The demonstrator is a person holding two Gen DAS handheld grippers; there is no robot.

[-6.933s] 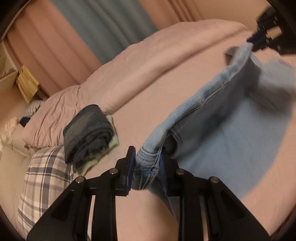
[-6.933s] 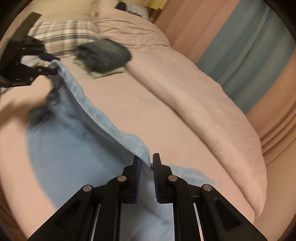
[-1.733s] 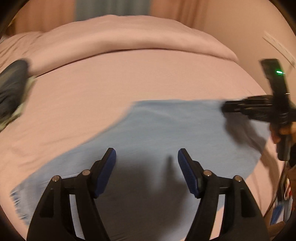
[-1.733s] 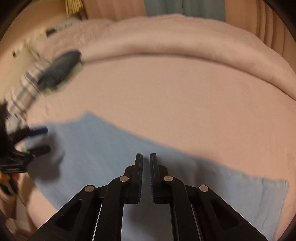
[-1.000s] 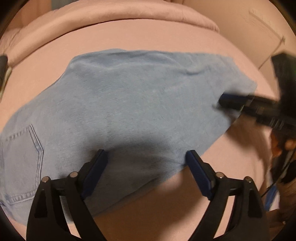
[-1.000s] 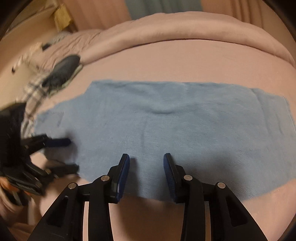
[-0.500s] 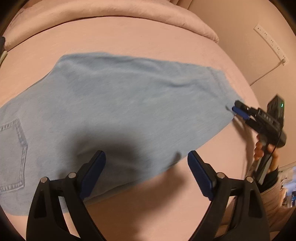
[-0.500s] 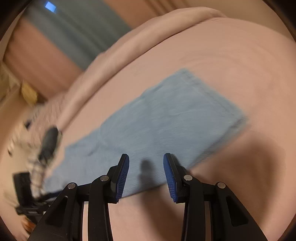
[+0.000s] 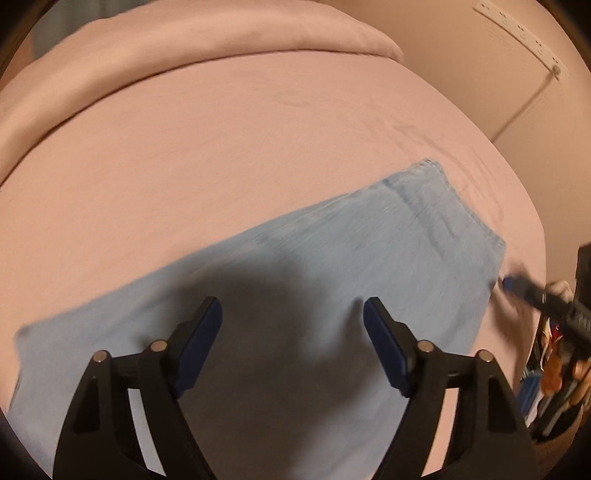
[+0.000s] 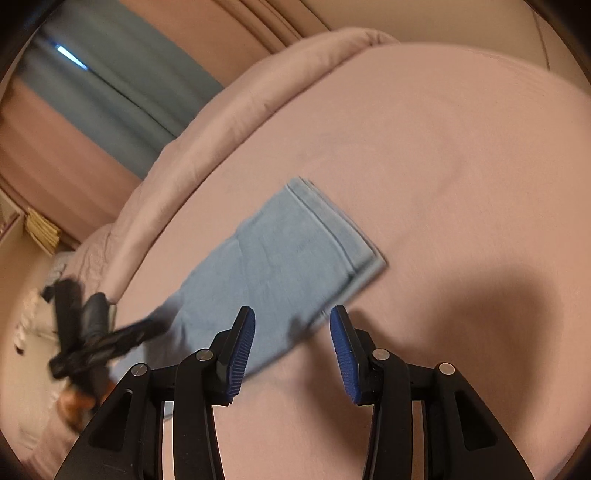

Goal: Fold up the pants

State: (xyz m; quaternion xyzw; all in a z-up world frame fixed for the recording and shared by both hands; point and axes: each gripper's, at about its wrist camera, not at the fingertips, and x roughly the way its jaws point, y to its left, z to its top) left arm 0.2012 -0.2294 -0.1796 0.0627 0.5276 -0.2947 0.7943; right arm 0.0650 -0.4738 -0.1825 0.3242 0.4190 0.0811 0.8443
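Note:
Light blue jeans lie flat, folded lengthwise, on the pink bed sheet. My left gripper hovers over the leg part, jaws closing, with nothing between the pads. In the right wrist view the hemmed leg end lies just ahead of my right gripper, whose jaws are opening over the near edge of the jeans without gripping it. Each gripper shows in the other's view: the right gripper by the hem corner, the left gripper as a blur.
A rolled pink duvet runs along the far side of the bed. Blue and pink curtains hang behind it. A power strip is on the wall. Clutter sits beyond the bed's right edge.
Both grippers have let go of the jeans, which now lie flat. My left gripper slid along toward the leg end and narrowed. My right gripper rolled and stands by the hem corner.

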